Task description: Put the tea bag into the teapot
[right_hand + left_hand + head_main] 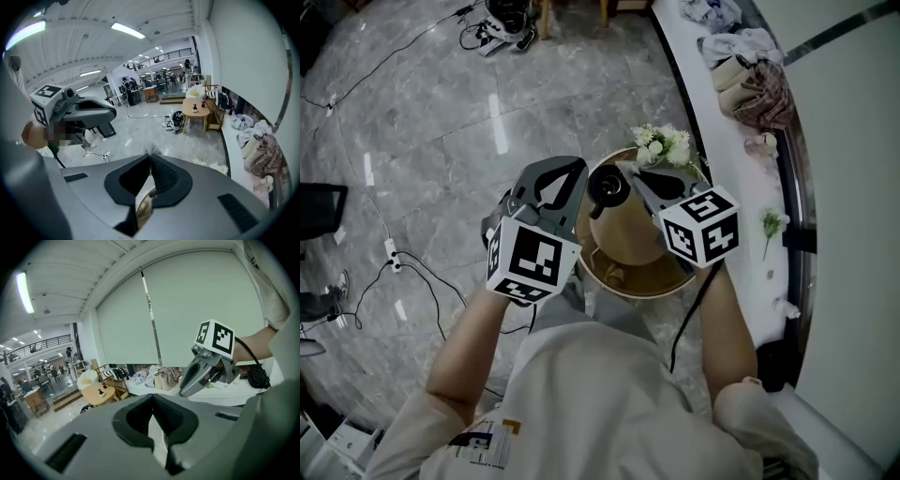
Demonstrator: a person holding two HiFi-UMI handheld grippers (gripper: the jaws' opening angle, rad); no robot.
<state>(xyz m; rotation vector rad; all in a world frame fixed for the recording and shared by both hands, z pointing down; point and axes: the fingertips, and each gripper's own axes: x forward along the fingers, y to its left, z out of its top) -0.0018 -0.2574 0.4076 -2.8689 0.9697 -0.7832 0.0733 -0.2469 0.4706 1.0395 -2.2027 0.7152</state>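
Note:
In the head view a dark teapot (607,187) stands at the far side of a small round wooden table (661,281). A small pale item (613,275) lies near the table's front rim; it may be the tea bag, but it is too small to tell. My left gripper (578,167) hangs just left of the teapot, jaws together and empty. My right gripper (625,170) reaches in from the right, its tips above the teapot, also shut on nothing. Each gripper shows in the other's view: the right gripper (187,387) and the left gripper (105,115).
A bunch of white flowers (663,144) sits at the table's far edge. A long white ledge (727,141) with heaped clothes (748,66) runs along the right. Cables (403,267) trail over the grey marble floor (441,122) on the left. Another small table (196,110) stands farther off.

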